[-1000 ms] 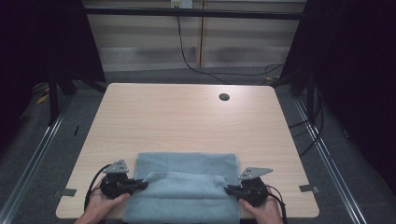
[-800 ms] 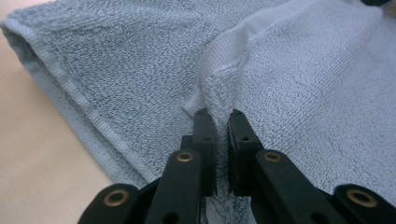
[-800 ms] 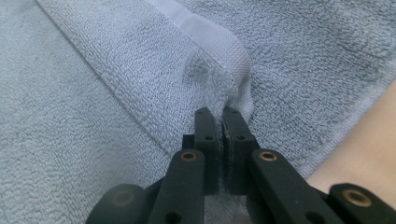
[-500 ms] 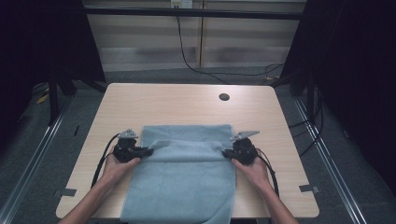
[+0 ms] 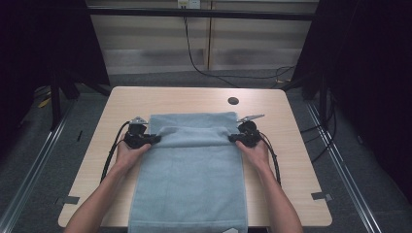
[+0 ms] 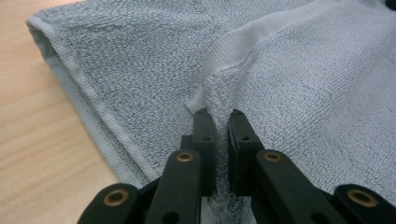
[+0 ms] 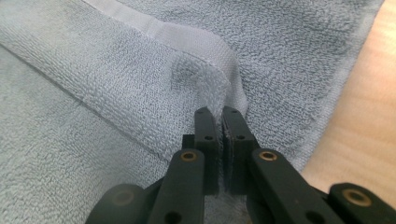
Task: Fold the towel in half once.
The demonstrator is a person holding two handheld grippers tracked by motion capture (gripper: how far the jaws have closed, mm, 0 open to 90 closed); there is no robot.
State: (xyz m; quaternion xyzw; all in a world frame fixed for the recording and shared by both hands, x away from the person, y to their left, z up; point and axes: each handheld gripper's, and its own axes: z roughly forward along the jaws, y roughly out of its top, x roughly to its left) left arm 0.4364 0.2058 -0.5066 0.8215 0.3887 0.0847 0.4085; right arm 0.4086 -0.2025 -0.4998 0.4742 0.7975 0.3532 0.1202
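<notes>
Towel [image 5: 192,179] covers the middle of the table [image 5: 291,160], its near end hanging over the table's front edge. Your left gripper [image 5: 154,139] is clamped on a corner of the upper layer at the towel's left side, and your right gripper [image 5: 232,138] pinches the matching corner at its right. Beyond the towel's far edge a dark round hole [image 5: 233,101] sits in the tabletop.

We reach both forearms forward, roughly parallel, our hands wrapped around the 2 grippers. Our left gripper [image 5: 154,139] points inward toward the right gripper [image 5: 232,138], and each has its jaws pinched nearly together, with cloth clamped between them.
</notes>
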